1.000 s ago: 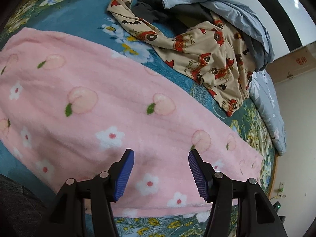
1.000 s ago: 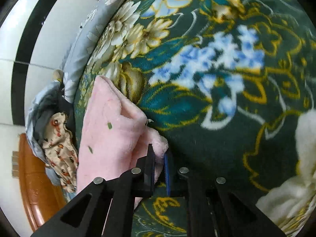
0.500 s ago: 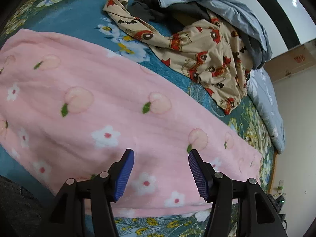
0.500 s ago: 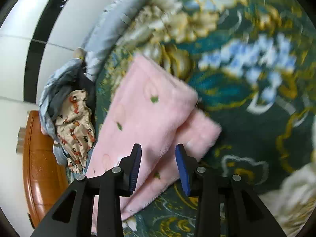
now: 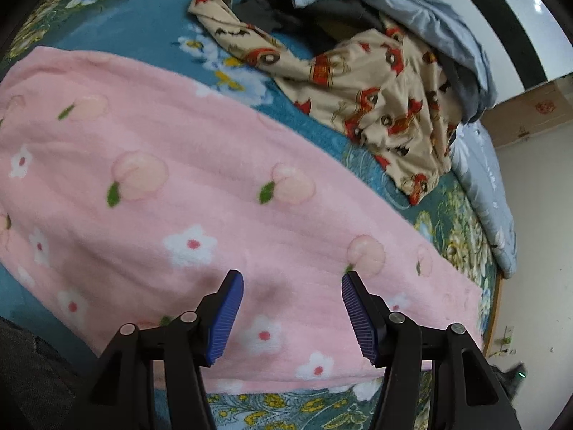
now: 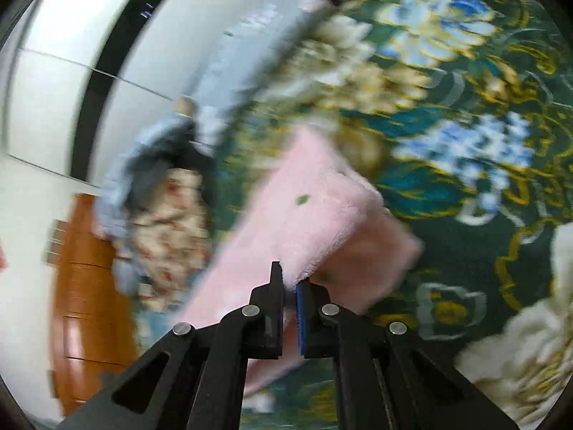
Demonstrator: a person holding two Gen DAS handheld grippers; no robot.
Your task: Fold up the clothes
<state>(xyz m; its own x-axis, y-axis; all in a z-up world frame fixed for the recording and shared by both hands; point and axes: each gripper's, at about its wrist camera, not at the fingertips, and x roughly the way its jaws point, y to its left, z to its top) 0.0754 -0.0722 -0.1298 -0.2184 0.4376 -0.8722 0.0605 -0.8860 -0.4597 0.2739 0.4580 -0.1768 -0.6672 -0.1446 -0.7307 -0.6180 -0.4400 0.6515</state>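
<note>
On the floral bedspread a pink fleece garment printed with peaches and white flowers lies spread flat, filling most of the left wrist view. Over its near edge hangs the left gripper, jaws wide apart, blue ribbed pads bare and holding nothing; pink fleece shows in the gap between them. Beyond the pink garment, across a strip of blue bedspread, lies a crumpled beige garment with red and black prints, one sleeve trailing toward the pink piece without touching it. Behind the beige one sits a heap of grey and pale blue clothes, partly lying over it. A pale floral pillow lies past the beige garment at the bed's edge, against a white wall.

The right wrist view is blurred by motion. The right gripper has its jaws drawn nearly together, pinching the top fold of the pink garment at its corner; that upper layer sits doubled over a lower pink layer that juts out to the side on the bedspread. Beyond the pink garment are the beige garment and the blue-grey heap, with a wooden bed frame past them. Something white and fluffy lies on the bedspread on the pink garment's other side, well apart from it.
</note>
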